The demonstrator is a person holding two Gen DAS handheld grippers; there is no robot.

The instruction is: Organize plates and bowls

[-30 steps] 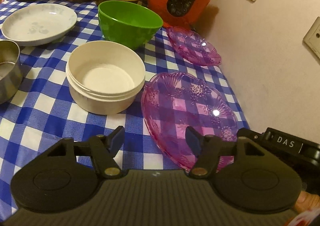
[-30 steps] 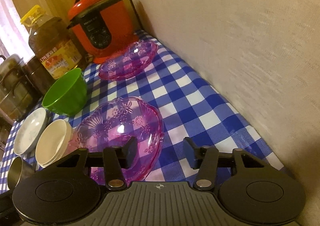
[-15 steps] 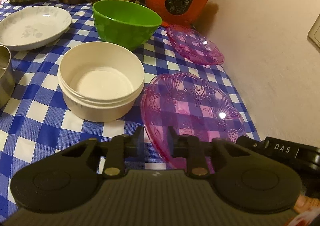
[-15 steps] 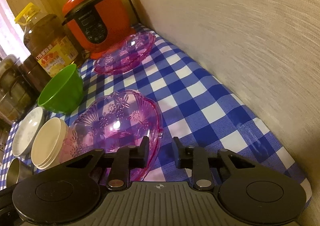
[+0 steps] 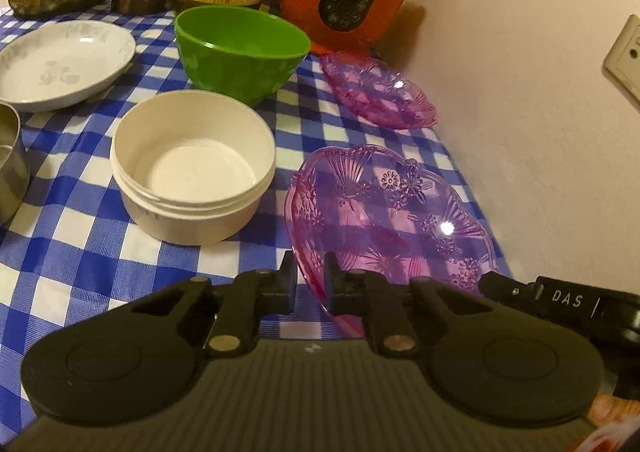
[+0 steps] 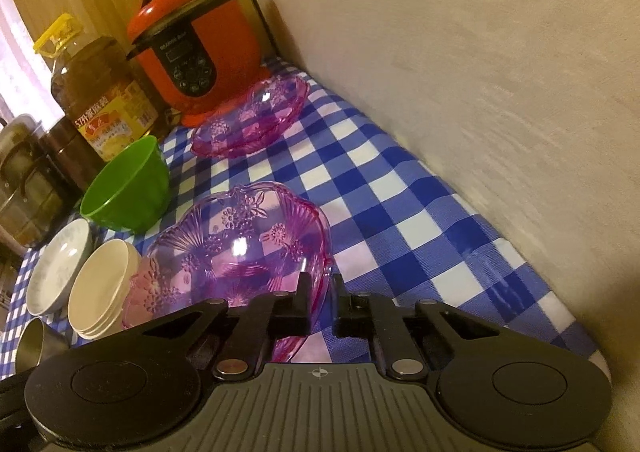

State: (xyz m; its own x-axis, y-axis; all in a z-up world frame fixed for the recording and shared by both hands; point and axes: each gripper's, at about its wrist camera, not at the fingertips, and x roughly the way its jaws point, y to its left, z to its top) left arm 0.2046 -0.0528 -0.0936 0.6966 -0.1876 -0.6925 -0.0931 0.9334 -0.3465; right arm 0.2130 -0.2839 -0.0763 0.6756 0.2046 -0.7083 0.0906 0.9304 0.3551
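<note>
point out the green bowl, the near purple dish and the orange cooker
green bowl (image 5: 240,36), left wrist view, inner wall
near purple dish (image 5: 384,212), left wrist view, patterned floor
orange cooker (image 6: 192,48), right wrist view, front body

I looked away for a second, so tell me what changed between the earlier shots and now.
Both grippers have just been closing on the near purple plate: the left gripper pinches its left rim, the right gripper its right rim. The plate has not visibly lifted. The far purple plate, green bowl and white bowl stayed put.
</note>
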